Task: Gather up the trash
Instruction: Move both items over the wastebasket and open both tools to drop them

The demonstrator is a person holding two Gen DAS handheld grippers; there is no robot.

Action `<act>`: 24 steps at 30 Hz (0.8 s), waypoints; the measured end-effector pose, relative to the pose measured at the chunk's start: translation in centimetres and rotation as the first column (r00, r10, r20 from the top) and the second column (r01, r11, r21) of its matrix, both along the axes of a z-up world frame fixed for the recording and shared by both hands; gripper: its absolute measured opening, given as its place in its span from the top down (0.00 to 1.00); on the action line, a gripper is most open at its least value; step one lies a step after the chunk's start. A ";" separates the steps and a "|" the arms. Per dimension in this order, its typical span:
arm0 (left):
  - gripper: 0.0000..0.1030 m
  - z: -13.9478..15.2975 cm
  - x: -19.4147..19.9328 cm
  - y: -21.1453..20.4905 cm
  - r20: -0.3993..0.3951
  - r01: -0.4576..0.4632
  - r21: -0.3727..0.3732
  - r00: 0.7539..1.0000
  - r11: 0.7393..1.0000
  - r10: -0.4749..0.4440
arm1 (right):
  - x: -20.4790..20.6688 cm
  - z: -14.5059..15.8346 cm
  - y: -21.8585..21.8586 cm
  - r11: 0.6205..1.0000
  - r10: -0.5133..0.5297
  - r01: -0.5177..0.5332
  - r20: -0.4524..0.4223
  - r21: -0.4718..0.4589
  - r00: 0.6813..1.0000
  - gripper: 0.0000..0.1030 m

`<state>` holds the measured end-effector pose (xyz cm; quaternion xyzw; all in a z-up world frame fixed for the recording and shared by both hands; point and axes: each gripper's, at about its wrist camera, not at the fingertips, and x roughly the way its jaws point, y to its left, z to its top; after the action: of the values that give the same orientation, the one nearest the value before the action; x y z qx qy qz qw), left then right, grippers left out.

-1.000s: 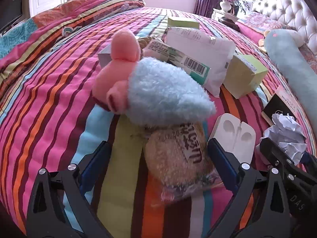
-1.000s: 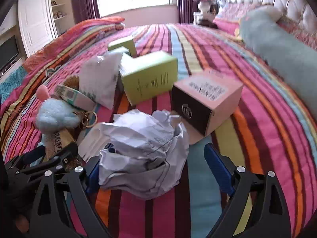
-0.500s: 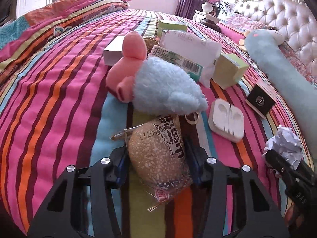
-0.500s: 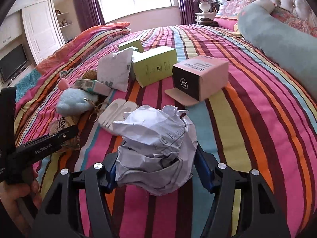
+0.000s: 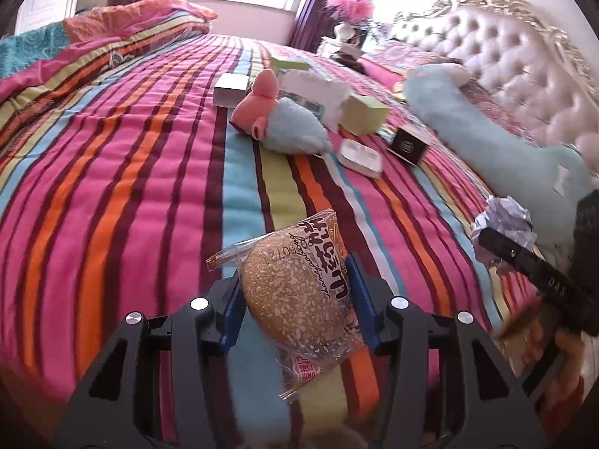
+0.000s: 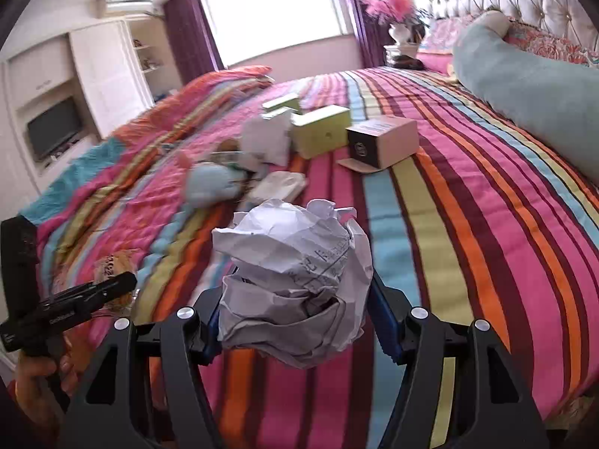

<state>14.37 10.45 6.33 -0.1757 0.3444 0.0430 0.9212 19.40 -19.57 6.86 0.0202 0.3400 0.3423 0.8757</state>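
1. Left tool (image 5: 295, 292): blue pads clamped on both sides of a wrapped bun (image 5: 299, 292) in clear plastic, held clear of the striped bed (image 5: 131, 172).
2. Right tool (image 6: 295, 299): pads closed on a crumpled paper ball (image 6: 292, 280), also lifted off the bed.
3. Both tools positioned near the foot edge of the bed, side by side; right tool visible at the right margin of the left wrist view.
4. Left on the bed toward the middle: pink-and-blue plush toy (image 5: 279, 127), white moulded tray (image 5: 359, 155), green box (image 6: 322, 134), pink-and-black box (image 6: 382, 140), white pouch (image 6: 267, 138).
5. Long blue bolster (image 6: 531, 101) lying along the headboard side.
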 end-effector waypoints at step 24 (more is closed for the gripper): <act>0.52 -22.8 -12.7 -12.0 -0.633 0.383 -0.086 0.692 0.920 -0.347 | -15.2 -21.4 2.7 0.877 0.137 -0.349 -0.525 -0.330 0.840 0.41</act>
<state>1.70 -1.58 -16.43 -0.0542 0.6624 -0.0750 0.7435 4.19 -16.84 -14.55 -0.1243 0.6130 0.3571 0.6937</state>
